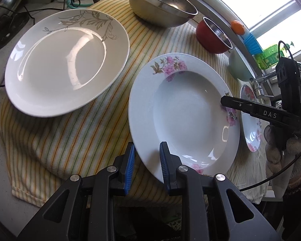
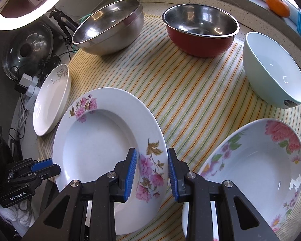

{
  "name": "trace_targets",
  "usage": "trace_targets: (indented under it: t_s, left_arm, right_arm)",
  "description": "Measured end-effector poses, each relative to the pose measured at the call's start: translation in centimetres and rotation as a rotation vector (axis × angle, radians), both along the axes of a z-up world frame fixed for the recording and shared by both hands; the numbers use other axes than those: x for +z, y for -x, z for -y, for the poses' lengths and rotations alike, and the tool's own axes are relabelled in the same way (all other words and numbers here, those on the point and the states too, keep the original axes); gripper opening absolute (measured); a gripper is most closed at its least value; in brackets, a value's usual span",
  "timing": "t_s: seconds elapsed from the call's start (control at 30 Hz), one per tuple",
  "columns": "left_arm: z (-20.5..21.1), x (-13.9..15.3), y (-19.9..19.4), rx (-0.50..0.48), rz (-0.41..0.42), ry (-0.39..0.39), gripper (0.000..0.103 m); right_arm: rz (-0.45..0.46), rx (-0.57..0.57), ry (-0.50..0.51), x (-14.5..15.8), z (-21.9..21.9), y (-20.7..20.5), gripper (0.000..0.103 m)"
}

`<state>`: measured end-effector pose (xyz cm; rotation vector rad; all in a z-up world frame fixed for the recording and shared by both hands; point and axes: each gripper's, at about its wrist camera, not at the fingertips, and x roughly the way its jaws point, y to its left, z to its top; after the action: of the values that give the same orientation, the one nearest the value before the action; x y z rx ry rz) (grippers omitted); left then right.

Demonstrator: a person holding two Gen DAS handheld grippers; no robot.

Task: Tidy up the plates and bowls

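Note:
A white soup plate with pink flowers [image 1: 190, 116] [image 2: 102, 140] lies on the striped cloth. My left gripper [image 1: 146, 156] is open with its jaws either side of the plate's near-left rim; it also shows in the right wrist view [image 2: 50, 167]. My right gripper [image 2: 152, 168] is open astride the plate's opposite flowered rim; it also shows in the left wrist view [image 1: 224, 101]. A plain white plate with a grey leaf pattern [image 1: 66, 62] [image 2: 52, 100] lies to the left. A second floral plate [image 2: 256, 172] [image 1: 250, 120] lies to the right.
A large steel bowl [image 1: 160, 6] [image 2: 110, 26], a red bowl with steel inside [image 1: 212, 34] [image 2: 200, 28] and a pale green bowl [image 2: 273, 70] [image 1: 238, 64] stand at the back of the striped cloth [image 2: 190, 92]. An orange [image 2: 278, 5] sits on the sill. Cables and a pot lid [image 2: 28, 48] lie left.

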<state>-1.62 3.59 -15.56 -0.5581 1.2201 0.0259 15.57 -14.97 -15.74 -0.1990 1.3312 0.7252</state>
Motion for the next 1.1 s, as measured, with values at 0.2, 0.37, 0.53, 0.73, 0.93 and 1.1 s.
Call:
trace_targets:
  t_s: [0.2, 0.37, 0.53, 0.73, 0.93, 1.1]
  left_arm:
    - [-0.7, 0.0, 0.2, 0.007, -0.002, -0.005, 0.022]
    - [-0.9, -0.1, 0.2, 0.001, 0.0, -0.011, 0.022]
    - [-0.7, 0.0, -0.1, -0.013, 0.007, -0.02, 0.022]
    - [-0.4, 0.2, -0.6, -0.026, 0.018, -0.033, 0.022]
    - [-0.1, 0.7, -1.6, -0.048, 0.04, -0.058, 0.022]
    - [0.0, 1.2, -2.9, -0.063, 0.065, -0.086, 0.022]
  right_arm:
    - [-0.008, -0.036, -0.021, 0.3, 0.8, 1.7, 0.028]
    - [-0.012, -0.079, -0.029, 0.3, 1.8, 3.4, 0.028]
    - [-0.019, -0.117, -0.025, -0.1, 2.9, 4.9, 0.027]
    - [-0.024, -0.167, -0.026, -0.5, 3.8, 6.3, 0.027]
    - [-0.034, -0.22, -0.035, -1.0, 4.4, 6.5, 0.027]
    - [-0.031, -0.257, -0.041, -1.2, 4.9, 6.9, 0.027]
